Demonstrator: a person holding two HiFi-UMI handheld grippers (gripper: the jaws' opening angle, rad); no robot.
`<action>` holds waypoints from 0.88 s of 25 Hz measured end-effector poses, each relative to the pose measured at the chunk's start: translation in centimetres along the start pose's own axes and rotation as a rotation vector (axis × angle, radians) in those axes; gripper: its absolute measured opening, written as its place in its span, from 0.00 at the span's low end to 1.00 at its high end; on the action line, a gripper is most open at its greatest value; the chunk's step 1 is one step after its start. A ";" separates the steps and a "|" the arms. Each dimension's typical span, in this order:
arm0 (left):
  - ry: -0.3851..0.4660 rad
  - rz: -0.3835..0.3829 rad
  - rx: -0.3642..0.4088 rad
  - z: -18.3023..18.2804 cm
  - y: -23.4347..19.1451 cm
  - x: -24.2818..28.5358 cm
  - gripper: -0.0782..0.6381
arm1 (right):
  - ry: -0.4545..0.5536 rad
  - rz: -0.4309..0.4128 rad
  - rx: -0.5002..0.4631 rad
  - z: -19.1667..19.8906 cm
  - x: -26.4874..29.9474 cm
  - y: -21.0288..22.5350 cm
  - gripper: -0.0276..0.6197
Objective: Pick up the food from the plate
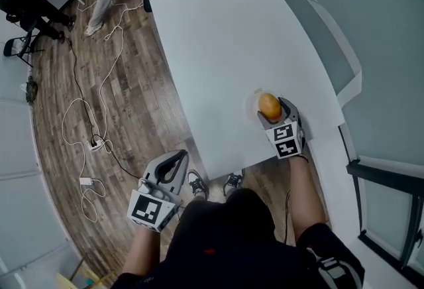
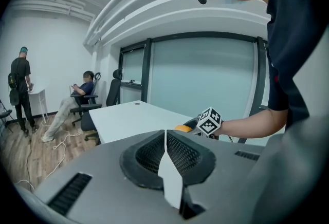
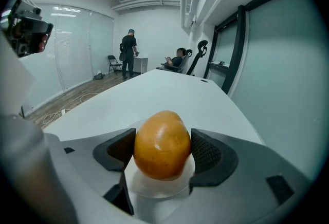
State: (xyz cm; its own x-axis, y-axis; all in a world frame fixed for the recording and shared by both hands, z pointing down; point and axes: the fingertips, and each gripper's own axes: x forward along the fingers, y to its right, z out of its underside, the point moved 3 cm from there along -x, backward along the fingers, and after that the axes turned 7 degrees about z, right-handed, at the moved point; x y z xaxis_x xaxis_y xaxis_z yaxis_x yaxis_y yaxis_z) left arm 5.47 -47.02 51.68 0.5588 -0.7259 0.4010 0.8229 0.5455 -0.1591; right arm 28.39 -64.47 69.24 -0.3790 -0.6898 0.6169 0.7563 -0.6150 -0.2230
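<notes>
An orange, egg-shaped piece of food [image 1: 269,106] rests on a small pale plate [image 1: 251,103] near the front right edge of the white table [image 1: 225,36]. My right gripper [image 1: 277,107] stands around it. In the right gripper view the food [image 3: 162,143] sits upright on the plate [image 3: 159,188] between the two dark pads [image 3: 209,152]. These are spread wide and lie close on either side, with no clear squeeze. My left gripper [image 1: 173,163] hangs off the table's left over the wooden floor, shut and empty; its pads [image 2: 180,152] meet.
The table ends close behind the plate, with a glass wall [image 1: 391,49] to its right. Cables [image 1: 93,115] trail over the floor on the left. At the far end of the room a person sits in an office chair [image 3: 177,61] and another stands by a small desk [image 3: 128,53].
</notes>
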 end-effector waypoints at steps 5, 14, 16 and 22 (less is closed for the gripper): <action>0.038 0.014 0.034 -1.7 0.4 -1.4 0.15 | 0.082 0.045 0.042 -3.1 -3.9 0.4 0.58; 0.136 0.031 0.130 -5.4 -0.7 -5.6 0.15 | 0.260 0.095 0.029 -11.5 -13.9 -2.9 0.58; 0.165 0.031 0.156 -6.6 -1.3 -6.4 0.15 | 0.310 0.119 0.028 -13.5 -16.2 -3.3 0.58; 0.261 0.063 0.221 -9.3 -2.3 -9.8 0.15 | 0.463 0.210 0.068 -18.9 -23.1 -4.9 0.58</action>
State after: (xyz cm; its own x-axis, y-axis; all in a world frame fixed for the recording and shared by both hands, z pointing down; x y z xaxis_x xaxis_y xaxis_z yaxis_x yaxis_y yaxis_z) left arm -0.91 -45.05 39.69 0.6388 -0.7551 0.1475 0.7597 0.6494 0.0342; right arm 23.33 -52.74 41.83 -0.3997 -0.9024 0.1612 0.8688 -0.4290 -0.2472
